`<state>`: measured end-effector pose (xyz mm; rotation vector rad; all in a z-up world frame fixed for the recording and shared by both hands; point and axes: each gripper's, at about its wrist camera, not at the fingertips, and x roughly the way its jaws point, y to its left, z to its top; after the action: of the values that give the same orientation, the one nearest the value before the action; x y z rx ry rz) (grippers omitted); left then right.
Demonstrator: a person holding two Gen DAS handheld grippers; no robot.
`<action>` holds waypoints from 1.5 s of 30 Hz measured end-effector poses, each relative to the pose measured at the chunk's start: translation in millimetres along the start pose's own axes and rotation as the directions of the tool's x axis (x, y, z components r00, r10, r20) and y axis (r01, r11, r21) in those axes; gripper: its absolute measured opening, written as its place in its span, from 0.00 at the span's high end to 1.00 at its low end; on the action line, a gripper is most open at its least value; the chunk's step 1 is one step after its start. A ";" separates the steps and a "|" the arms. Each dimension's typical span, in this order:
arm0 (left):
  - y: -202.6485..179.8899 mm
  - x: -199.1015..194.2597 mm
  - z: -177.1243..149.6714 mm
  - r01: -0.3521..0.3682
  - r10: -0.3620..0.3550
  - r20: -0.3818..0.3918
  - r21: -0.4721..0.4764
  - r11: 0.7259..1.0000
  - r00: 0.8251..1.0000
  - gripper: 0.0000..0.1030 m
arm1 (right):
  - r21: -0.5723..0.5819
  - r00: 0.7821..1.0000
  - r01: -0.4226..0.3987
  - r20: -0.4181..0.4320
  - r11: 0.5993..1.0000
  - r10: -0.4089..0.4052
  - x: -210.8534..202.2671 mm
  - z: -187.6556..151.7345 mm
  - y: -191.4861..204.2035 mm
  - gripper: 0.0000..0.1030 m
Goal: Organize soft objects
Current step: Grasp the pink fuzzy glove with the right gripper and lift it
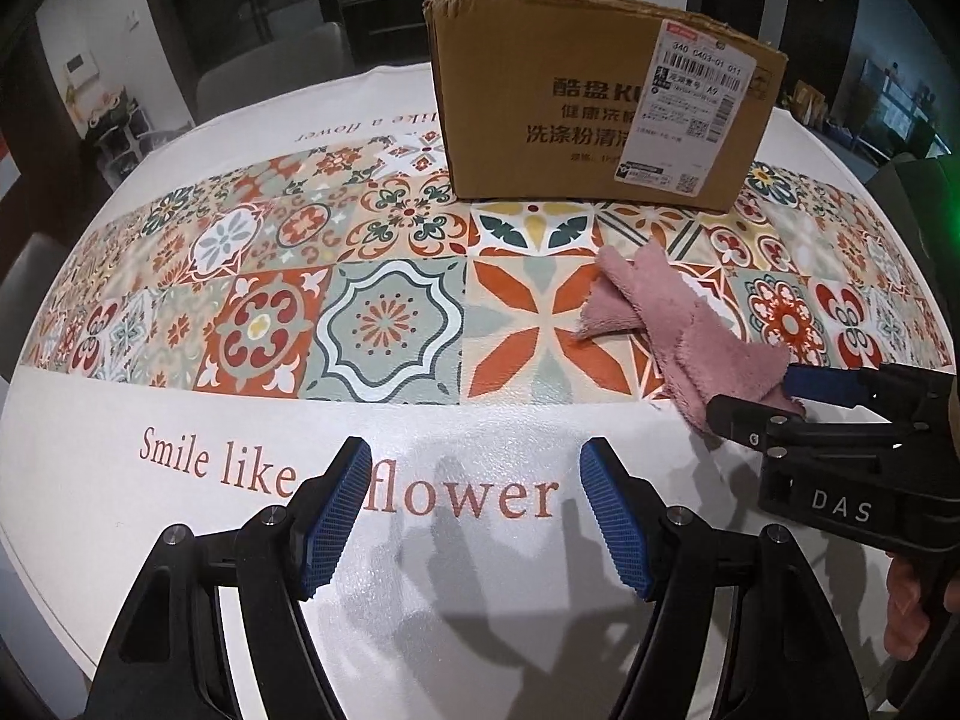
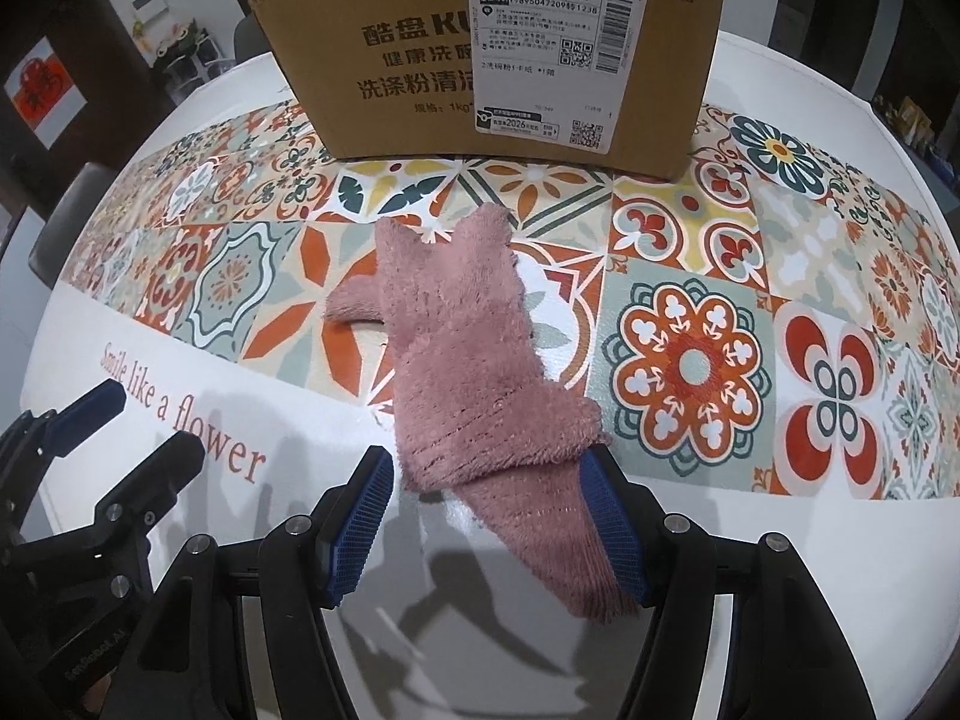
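A: Where is the pink cloth [image 2: 474, 360] found?

B: It is laid crumpled on the patterned band of the counter [image 1: 180, 408], toward the right side, in front of the cardboard box [image 1: 600, 102]. A gap of bare pattern is seen between the cloth and the box — they are not touching. The box is stood further back on the counter, and a white shipping label [image 1: 684, 114] is stuck on its front face.

A: And how is the right hand-held gripper [image 2: 498, 534] placed?

B: Its blue-padded fingers [image 2: 360, 528] are spread wide, and the near end of the cloth is lain between them. The cloth is seen against the right pad; the left pad is kept apart from it. From the left wrist view the same gripper [image 1: 774, 396] is seen from the side at the cloth's near corner, with "DAS" printed on its body.

A: Is anything held by the left hand-held gripper [image 1: 474, 510]?

B: Nothing is held. Its fingers are opened wide above the white border of the counter, near the front edge, just over the printed words "Smile like a flower" [image 1: 342, 480]. It is kept well apart from the cloth — to the left of it.

A: Is the counter surface flat?

B: Yes, and shadows of both grippers are cast on the white part.
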<state>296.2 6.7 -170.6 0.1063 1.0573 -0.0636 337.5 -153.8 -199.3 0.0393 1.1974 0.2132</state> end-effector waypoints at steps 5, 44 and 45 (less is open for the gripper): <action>3.3 6.6 2.3 -0.002 0.002 -0.014 -0.014 1.000 1.000 0.31 | 0.014 1.000 0.002 -0.012 1.000 -0.002 8.9 5.2 -1.2 0.36; 6.2 -19.5 18.8 -0.001 0.002 0.071 -0.011 1.000 0.997 0.27 | -0.041 0.998 0.003 0.069 0.999 0.000 -23.8 6.5 11.0 0.79; 6.2 -22.9 20.2 0.002 -0.001 0.081 -0.009 1.000 0.997 0.27 | -0.043 0.997 0.005 0.080 0.999 -0.001 -28.4 6.9 11.7 0.79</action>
<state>303.2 10.5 -140.4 0.0940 0.9771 -0.0643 332.3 -147.0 -169.0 0.0080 1.1124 0.2328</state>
